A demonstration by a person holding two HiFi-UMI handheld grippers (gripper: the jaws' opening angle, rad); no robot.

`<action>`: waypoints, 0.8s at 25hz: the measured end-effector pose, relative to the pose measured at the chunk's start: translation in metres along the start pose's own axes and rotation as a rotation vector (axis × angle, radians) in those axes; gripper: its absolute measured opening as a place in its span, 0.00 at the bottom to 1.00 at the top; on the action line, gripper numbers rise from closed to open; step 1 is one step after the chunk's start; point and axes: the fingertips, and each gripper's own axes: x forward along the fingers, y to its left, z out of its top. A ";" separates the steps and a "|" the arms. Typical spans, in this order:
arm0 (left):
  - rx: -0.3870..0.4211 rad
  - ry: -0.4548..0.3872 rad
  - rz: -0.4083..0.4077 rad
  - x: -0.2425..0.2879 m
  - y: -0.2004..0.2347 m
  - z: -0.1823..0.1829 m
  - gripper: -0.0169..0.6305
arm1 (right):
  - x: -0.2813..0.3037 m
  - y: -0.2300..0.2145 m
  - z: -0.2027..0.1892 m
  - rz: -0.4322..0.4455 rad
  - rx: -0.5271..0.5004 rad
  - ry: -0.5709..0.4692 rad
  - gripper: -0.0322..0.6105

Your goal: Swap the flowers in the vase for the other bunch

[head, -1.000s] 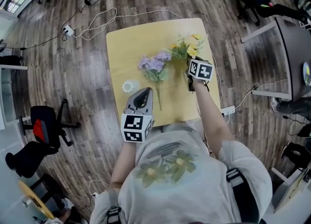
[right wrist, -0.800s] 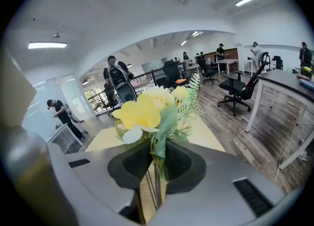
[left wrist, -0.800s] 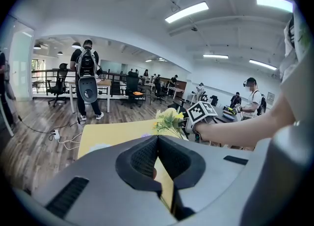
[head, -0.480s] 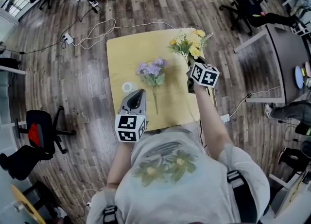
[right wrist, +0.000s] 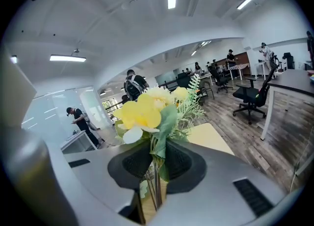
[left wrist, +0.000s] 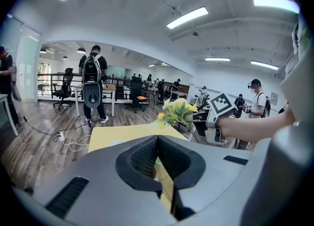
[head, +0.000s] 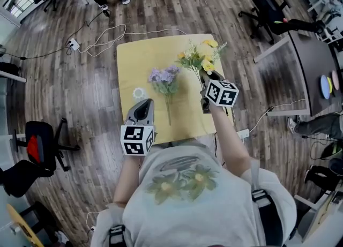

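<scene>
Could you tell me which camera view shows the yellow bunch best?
The right gripper view: the yellow bunch fills it, stems pinched between the right gripper's jaws. The head view shows it small; the left gripper view, distant.

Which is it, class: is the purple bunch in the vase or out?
Out: the purple bunch lies flat on the table, beside the vase.

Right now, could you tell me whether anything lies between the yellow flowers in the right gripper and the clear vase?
Yes: the purple bunch lies flat on the table between the vase and the yellow flowers clamped in the right gripper. The left gripper hovers on the vase's near side, off that line.
</scene>
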 end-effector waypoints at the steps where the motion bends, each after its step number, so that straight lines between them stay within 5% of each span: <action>1: 0.000 0.001 0.001 -0.001 -0.001 -0.002 0.05 | -0.003 0.005 -0.003 0.012 -0.002 0.004 0.18; 9: -0.007 -0.005 0.030 -0.014 0.002 -0.008 0.05 | -0.011 0.054 -0.005 0.130 -0.009 -0.002 0.18; 20: -0.048 -0.028 0.126 -0.045 0.028 -0.015 0.05 | -0.010 0.155 0.050 0.390 0.000 -0.104 0.18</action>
